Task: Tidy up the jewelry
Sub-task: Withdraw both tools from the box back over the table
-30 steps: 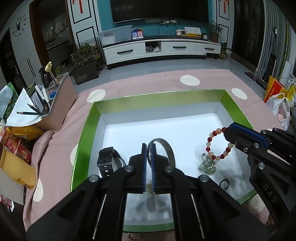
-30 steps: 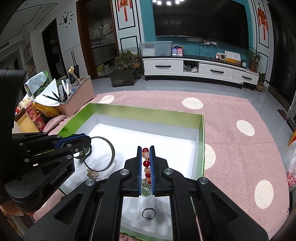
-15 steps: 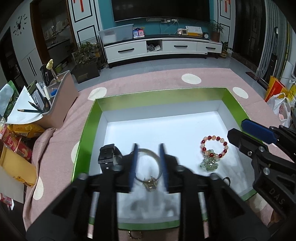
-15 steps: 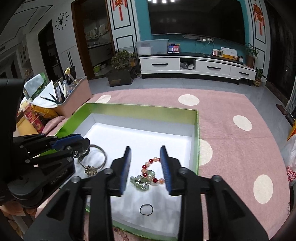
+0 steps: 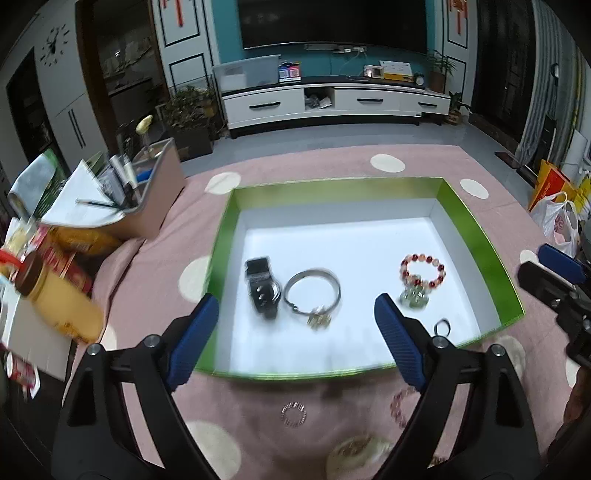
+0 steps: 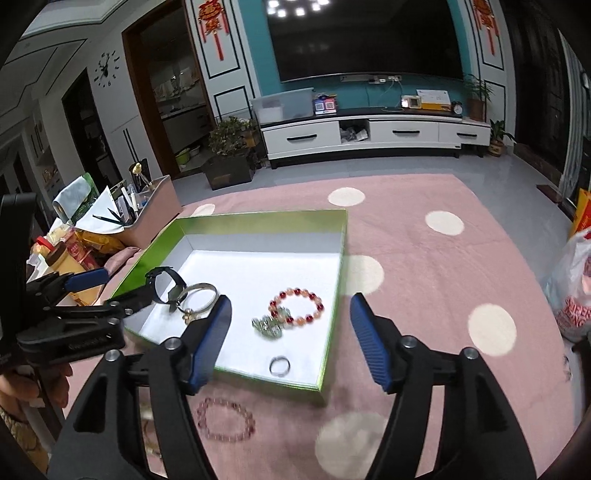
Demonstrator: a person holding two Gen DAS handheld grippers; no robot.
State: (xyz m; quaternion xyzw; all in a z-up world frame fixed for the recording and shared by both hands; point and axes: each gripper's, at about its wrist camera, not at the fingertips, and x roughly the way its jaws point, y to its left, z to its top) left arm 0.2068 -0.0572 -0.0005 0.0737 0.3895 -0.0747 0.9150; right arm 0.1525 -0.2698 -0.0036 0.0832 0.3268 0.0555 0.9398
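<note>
Grippers (image 5: 295, 325) spread above pink dotted cloth (image 5: 332, 162)

A large dark flat television (image 6: 364, 37) hangs on a teal wall panel (image 6: 369, 94), flanked by white wall panels with black line trim (image 6: 227, 55) and red Chinese knot ornaments (image 6: 211, 22). Below it runs a long low white media cabinet with black handles (image 6: 373, 134) — a clear plastic storage bin (image 6: 282, 105) sits on its left end. The floor is pale grey tile (image 6: 369, 166). A black wall clock (image 6: 107, 70) hangs left of a dark doorway (image 6: 168, 88), and a potted green plant (image 6: 229, 144) stands near it. Ceiling lights reflect in the screen.
</note>
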